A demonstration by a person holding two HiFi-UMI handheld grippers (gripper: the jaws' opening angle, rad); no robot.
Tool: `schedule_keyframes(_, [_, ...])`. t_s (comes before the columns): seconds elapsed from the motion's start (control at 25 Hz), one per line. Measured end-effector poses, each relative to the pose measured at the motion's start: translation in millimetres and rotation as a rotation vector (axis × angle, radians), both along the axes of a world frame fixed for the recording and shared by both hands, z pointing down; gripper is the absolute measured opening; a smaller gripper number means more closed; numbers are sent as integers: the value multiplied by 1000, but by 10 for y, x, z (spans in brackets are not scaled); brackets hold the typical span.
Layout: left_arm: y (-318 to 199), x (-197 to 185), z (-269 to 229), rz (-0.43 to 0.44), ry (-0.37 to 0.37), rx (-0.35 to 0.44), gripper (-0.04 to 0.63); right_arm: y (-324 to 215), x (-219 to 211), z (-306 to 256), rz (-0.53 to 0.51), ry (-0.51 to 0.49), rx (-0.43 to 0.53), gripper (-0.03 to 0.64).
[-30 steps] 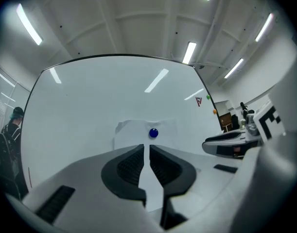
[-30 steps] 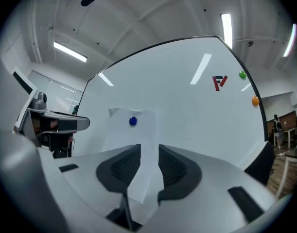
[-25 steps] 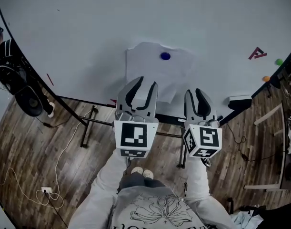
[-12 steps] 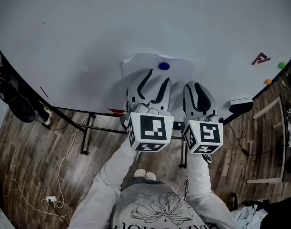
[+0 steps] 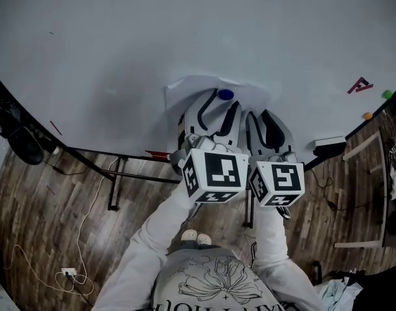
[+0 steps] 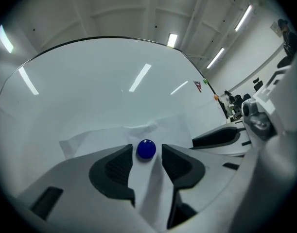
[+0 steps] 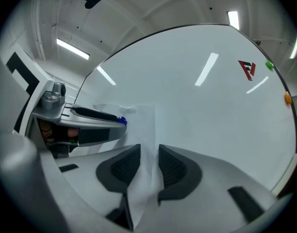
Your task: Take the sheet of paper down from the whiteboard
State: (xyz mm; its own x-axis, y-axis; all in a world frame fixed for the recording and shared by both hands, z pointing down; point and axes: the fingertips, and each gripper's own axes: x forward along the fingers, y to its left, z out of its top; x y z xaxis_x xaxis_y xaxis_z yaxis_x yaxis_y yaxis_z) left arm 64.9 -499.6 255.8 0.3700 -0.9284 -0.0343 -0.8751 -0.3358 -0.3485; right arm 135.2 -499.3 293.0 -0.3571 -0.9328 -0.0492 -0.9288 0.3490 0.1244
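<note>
Thin white paper sheet (image 6: 90,139), light, limp, tearable, hangs ahead on whiteboard (image 6: 90,81) under round blue magnet (image 6: 146,149). Left gripper (image 6: 147,152) jaws just opened, spread astride magnet. Right gripper (image 7: 149,149) jaws apart around sheet's edge, the likely hold

Whiteboard (image 5: 120,44): paper sheet (image 5: 185,92) under blue magnet (image 5: 225,94); red mark (image 5: 360,85) rt.

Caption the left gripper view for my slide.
Left gripper, jaws just opened, blue magnet between them pinning paper to whiteboard.

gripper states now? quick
left gripper: open, jaws just opened; magnet between them, not gripped.
right gripper: open, narrow gap; paper edge shows in it, not pinched.
</note>
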Motion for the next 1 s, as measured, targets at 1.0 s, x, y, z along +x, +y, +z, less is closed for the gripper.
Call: schedule_keyframes(1.0, [-39,1,17,-74,-25,14,114,-58,-40,62,-35,-16,-20,6])
